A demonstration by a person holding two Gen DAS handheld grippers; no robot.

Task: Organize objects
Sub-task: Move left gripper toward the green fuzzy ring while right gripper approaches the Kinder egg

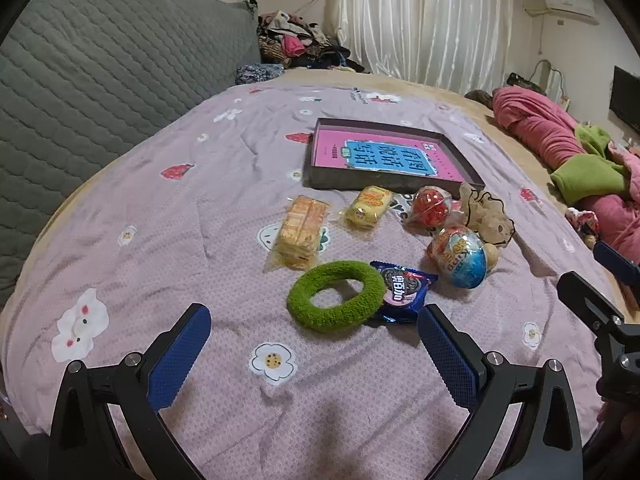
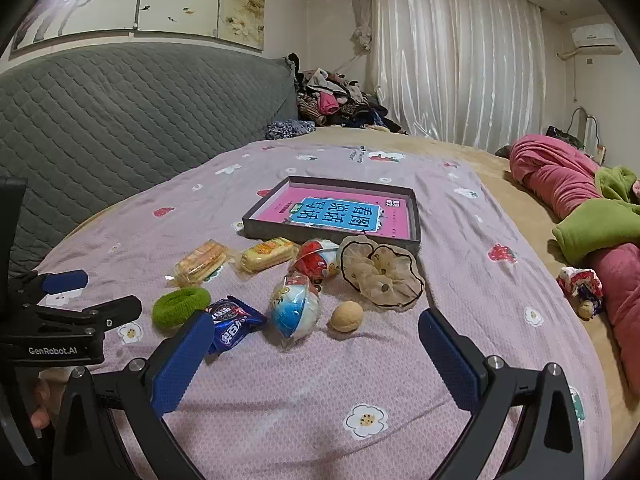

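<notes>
On a lilac floral quilt (image 1: 208, 208) lie a green fuzzy ring (image 1: 336, 295) (image 2: 180, 306), a blue cookie packet (image 1: 404, 292) (image 2: 232, 322), two yellow biscuit packs (image 1: 300, 230) (image 1: 368, 206), a red toy ball (image 1: 432, 208), a blue-and-white toy egg (image 1: 460, 256) (image 2: 296, 310), a beige scrunchie (image 2: 380, 270) and a small walnut (image 2: 346, 316). Behind them sits a dark shallow box (image 1: 312, 156) (image 2: 416, 216) with a pink book (image 1: 384, 156) inside. My left gripper (image 1: 316, 332) is open just short of the ring. My right gripper (image 2: 316, 334) is open near the egg and walnut.
A grey quilted headboard (image 1: 100, 72) rises on the left. Pink and green bedding (image 1: 560, 144) is bunched at the right, with a clothes pile (image 1: 296, 44) and white curtains (image 1: 424, 20) at the back. The other gripper (image 2: 64, 312) shows at the right wrist view's left edge.
</notes>
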